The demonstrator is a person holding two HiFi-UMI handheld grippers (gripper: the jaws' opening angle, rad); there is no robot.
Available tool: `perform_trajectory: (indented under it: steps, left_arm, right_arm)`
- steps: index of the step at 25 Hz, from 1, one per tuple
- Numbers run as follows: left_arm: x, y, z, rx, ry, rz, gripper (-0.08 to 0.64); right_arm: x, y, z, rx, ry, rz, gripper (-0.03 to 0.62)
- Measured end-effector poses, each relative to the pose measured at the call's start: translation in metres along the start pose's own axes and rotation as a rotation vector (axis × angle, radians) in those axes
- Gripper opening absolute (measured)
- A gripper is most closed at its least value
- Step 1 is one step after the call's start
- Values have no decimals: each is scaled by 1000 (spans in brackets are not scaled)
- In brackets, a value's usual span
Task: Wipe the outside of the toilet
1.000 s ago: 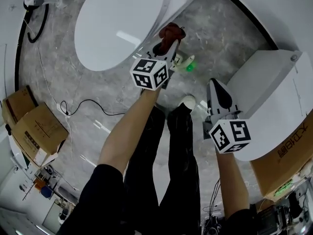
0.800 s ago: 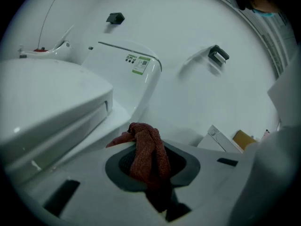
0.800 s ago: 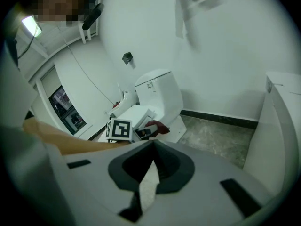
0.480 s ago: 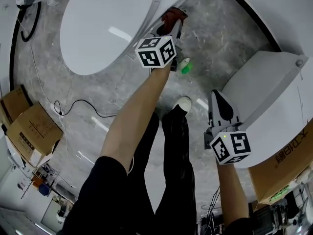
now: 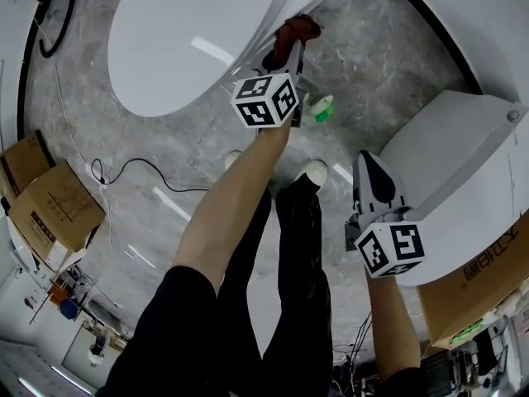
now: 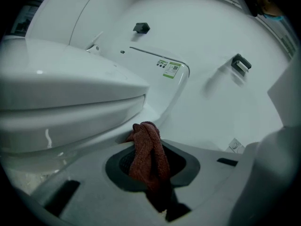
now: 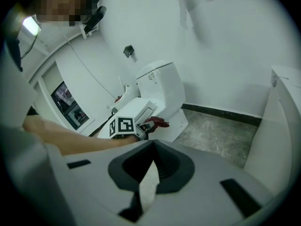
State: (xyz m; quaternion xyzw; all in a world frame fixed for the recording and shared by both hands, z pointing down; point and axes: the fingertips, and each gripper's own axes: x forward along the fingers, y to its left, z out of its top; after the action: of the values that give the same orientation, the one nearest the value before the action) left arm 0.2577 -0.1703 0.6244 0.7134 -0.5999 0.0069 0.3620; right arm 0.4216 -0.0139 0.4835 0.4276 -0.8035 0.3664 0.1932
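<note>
One cloth [image 5: 296, 33]; two claws [image 5: 291, 48] [image 5: 369, 162]; three cardboard boxes [image 5: 58, 213].

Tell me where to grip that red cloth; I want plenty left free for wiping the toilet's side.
Grip the red cloth by its bunched lower end, as the left gripper does, probably coming in low beside the toilet. Its folded top stands up clear of the jaws, so that free end meets the bowl first.
</note>
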Motion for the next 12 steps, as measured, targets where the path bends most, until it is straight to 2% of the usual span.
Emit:
perform_trajectory:
  steps: [12]
  left_arm:
    - [-67, 46, -22, -57, 3, 80, 69]
  right_arm:
    - [15, 45, -10, -38, 29, 51, 3]
